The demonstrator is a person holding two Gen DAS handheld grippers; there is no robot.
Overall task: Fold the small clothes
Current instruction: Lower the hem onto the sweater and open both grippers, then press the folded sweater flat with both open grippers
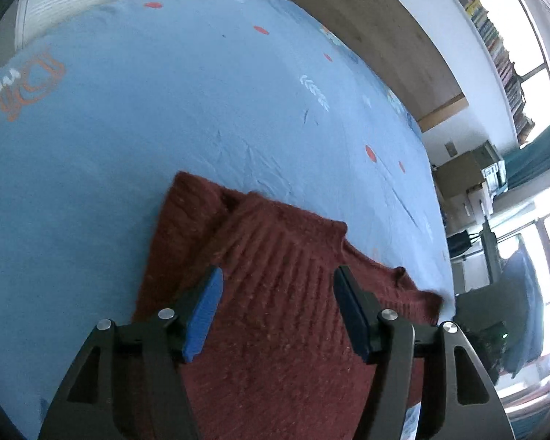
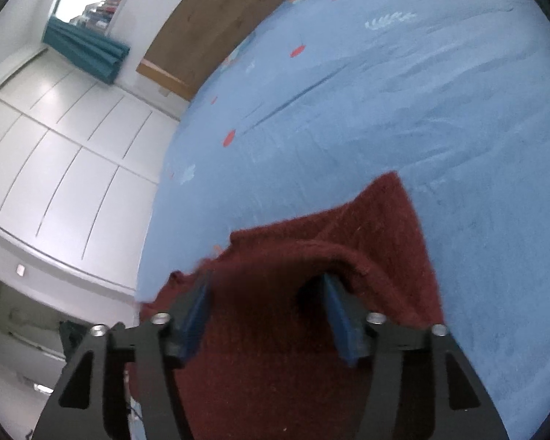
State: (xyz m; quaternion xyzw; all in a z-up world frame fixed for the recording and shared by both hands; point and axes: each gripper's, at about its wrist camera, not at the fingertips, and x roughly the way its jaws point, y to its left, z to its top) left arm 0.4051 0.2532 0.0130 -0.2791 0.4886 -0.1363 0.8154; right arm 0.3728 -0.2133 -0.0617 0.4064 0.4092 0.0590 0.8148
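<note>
The dark red knitted sweater (image 1: 275, 293) lies on the blue bedsheet (image 1: 165, 110) (printed with red dots), partly folded over itself. The left gripper (image 1: 278, 311) hovers over it with jaws apart, pads clear of the knit. The right gripper (image 2: 264, 315) is likewise open, a fold draping over one fingertip (image 2: 333, 293).

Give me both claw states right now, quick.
Left claw: open above the dark red sweater, holding nothing.
Right claw: open, sweater fabric draped loosely between its pads, not gripped.
</note>
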